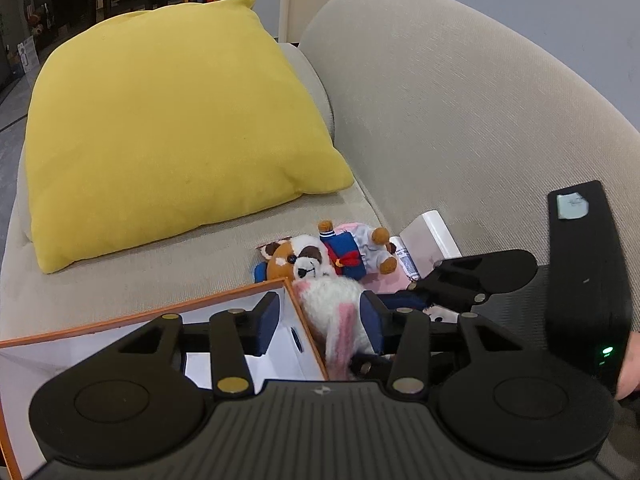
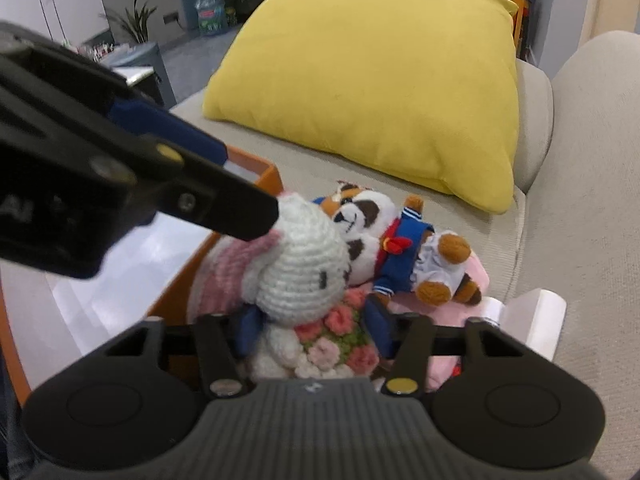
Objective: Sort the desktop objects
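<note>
Right tongs (image 2: pixel 310 330) clamped on fluffy crocheted white rabbit (image 2: pixel 298 264), left tongs (image 1: pixel 320 320) agape astride box wall (image 1: pixel 304 320).

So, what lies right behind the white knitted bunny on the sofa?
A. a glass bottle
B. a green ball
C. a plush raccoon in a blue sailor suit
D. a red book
C: the plush raccoon in a blue sailor suit lies just behind the white knitted bunny, in front of the yellow pillow.

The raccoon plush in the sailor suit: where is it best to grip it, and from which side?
Probably across the blue torso of the raccoon plush, coming from above. It lies on its side on the sofa, and the crocheted bunny crowds its head.
</note>
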Demonstrator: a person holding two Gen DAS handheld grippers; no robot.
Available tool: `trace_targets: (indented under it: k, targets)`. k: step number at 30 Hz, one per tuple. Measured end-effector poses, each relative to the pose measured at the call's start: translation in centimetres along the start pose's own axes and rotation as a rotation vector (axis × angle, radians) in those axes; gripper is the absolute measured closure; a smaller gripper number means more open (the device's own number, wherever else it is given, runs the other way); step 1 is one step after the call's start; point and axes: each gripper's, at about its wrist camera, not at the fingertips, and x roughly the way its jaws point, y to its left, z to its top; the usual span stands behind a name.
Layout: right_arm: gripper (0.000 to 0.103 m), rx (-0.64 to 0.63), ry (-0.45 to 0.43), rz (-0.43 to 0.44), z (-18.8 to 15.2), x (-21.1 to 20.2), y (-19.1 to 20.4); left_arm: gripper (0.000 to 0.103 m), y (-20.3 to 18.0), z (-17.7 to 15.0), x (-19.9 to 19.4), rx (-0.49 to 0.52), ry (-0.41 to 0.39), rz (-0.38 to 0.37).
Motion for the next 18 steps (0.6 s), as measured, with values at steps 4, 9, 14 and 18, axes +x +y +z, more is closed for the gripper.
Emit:
trace_targets:
  k: [4,9,14,18]
  targets:
    - [0.063,-0.003,0.006,-0.002,0.3,-0.8,0.0,0.051,0.1,0.2,-0.1,-0.001,-0.013,-0.006]
    - [0.067,0.066,0.003,0.005,0.8,-3.0,-0.8,0.051,0.5,0.7,-0.8,-0.018,-0.045,-0.010]
    - [0.067,0.143,0.007,-0.005,1.5,-6.7,-2.0,0.051,0.8,1.2,-1.9,-0.039,-0.075,-0.017]
    - [0.067,0.182,-0.002,-0.048,2.0,-10.2,-3.4,0.051,0.8,1.6,-2.3,-0.049,-0.082,-0.038]
